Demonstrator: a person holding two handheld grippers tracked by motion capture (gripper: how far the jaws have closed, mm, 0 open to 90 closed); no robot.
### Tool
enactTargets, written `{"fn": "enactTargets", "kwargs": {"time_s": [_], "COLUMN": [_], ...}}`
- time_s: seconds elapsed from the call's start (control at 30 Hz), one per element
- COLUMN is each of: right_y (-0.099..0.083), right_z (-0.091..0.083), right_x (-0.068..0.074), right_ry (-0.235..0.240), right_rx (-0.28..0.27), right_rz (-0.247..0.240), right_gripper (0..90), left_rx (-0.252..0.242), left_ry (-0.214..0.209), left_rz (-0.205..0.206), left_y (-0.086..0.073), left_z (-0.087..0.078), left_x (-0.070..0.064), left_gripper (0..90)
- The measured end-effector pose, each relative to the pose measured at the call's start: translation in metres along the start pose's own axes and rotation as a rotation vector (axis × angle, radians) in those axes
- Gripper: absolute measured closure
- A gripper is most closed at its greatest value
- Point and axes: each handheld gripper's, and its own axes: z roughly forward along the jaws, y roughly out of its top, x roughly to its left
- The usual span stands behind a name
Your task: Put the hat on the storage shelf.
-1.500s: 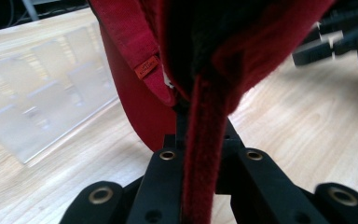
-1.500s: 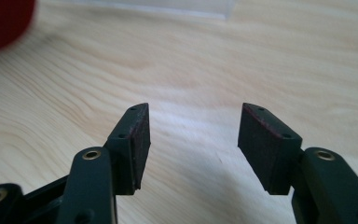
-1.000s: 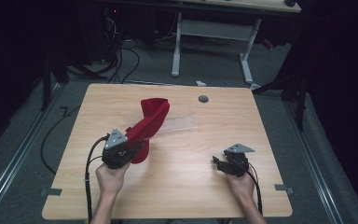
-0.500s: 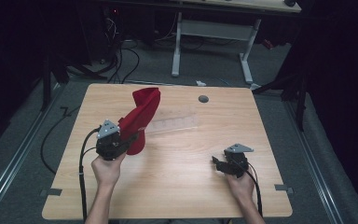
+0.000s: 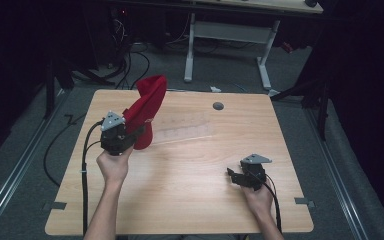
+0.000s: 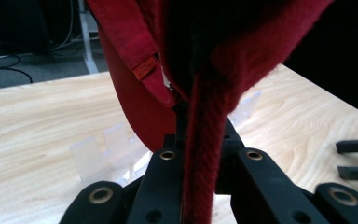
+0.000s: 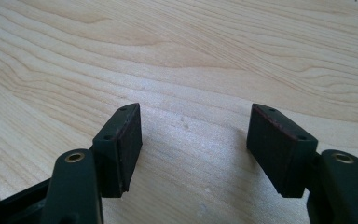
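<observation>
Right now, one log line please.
left gripper: shut on red cloth, lifted | right gripper: open, empty | clear plastic tray: on table

Overhead light brightens the table (image 5: 180, 190) against dark surroundings; close red cloth (image 6: 205, 154) blurs.

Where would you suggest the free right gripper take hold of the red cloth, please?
I would grip the loose top fold of the red cloth, coming in from its right side. The left gripper already pinches its lower edge and holds it up off the table, so the upper part stands free, while the right gripper rests open, low on the wood.
</observation>
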Motion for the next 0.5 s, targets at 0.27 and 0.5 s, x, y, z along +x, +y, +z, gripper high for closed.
{"fn": "enactTargets", "kwargs": {"time_s": [0.27,0.5], "right_y": [0.000,0.000], "right_z": [0.000,0.000], "right_x": [0.000,0.000], "right_ry": [0.002,0.002], "right_rx": [0.000,0.001], "right_rz": [-0.003,-0.001], "right_gripper": [35.1,35.0], "left_rx": [-0.029,-0.051], "left_ry": [0.029,0.050], "left_rz": [0.003,0.014], "left_y": [0.006,0.011], "left_z": [0.014,0.022], "left_x": [0.010,0.019], "left_gripper": [84.9,84.8]}}
